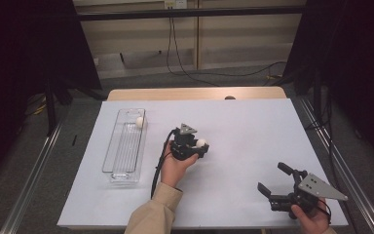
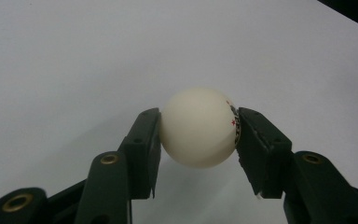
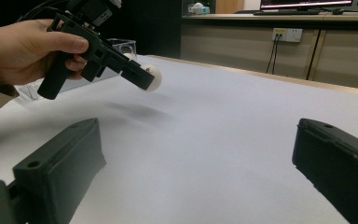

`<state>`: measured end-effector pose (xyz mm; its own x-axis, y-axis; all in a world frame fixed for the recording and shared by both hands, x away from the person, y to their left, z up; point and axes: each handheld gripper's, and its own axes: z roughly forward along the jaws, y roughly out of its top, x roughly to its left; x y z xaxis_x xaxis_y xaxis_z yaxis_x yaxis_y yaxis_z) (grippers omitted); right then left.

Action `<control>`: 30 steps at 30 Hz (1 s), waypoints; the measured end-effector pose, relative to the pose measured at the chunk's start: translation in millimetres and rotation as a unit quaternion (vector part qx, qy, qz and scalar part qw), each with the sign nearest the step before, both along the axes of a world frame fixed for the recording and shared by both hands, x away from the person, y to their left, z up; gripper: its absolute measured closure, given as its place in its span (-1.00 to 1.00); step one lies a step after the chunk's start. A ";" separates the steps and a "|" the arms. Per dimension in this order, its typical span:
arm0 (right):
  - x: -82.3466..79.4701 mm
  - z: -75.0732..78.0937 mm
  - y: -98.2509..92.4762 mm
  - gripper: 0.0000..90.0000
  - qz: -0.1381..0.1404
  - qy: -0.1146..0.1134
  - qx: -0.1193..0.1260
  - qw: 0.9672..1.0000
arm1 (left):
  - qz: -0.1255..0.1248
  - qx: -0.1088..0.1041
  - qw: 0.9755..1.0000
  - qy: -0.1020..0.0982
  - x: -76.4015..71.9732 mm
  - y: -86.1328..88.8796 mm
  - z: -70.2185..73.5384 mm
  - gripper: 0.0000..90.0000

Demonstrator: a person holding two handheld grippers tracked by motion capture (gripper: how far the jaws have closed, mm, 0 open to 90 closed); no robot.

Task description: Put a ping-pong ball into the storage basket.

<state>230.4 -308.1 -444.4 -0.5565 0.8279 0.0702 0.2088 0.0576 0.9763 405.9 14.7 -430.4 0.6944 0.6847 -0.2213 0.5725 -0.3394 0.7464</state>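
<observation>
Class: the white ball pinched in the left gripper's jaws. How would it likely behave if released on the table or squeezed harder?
The white ball looks like a table-tennis ball, so probably very light. Smooth and round, it would likely roll on the flat white table. Held only at two side contacts by the left gripper, it might squirt out or dent under a harder squeeze.

- The white plastic ping-pong ball [image 2: 198, 127] carries small red star marks and a strip of dark print at its right edge (partly hidden behind the black jaw pad), too cramped to read.
- No other text is legible.
</observation>
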 end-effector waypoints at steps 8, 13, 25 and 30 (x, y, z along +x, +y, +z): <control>-0.2 0.0 -0.3 -0.98 0.000 -0.001 -0.001 1.000 | 0.004 0.005 1.000 0.001 -1.6 3.6 1.5 0.14; -0.4 0.0 0.0 -0.98 0.000 0.000 0.000 1.000 | 0.006 0.006 1.000 0.004 -2.1 6.2 2.8 0.14; -0.2 0.2 -0.2 -0.98 0.001 -0.002 0.001 1.000 | 0.004 0.013 1.000 0.002 -4.5 7.0 5.3 0.14; -0.5 0.4 0.0 -0.98 0.001 -0.002 0.000 1.000 | 0.004 0.011 1.000 0.005 -4.3 10.6 5.2 0.14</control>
<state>229.9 -308.2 -444.0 -0.5580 0.8271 0.0680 0.2043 0.0574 0.9772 401.6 25.3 -425.2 0.6871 0.6946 -0.2132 0.5821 -0.3507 0.7336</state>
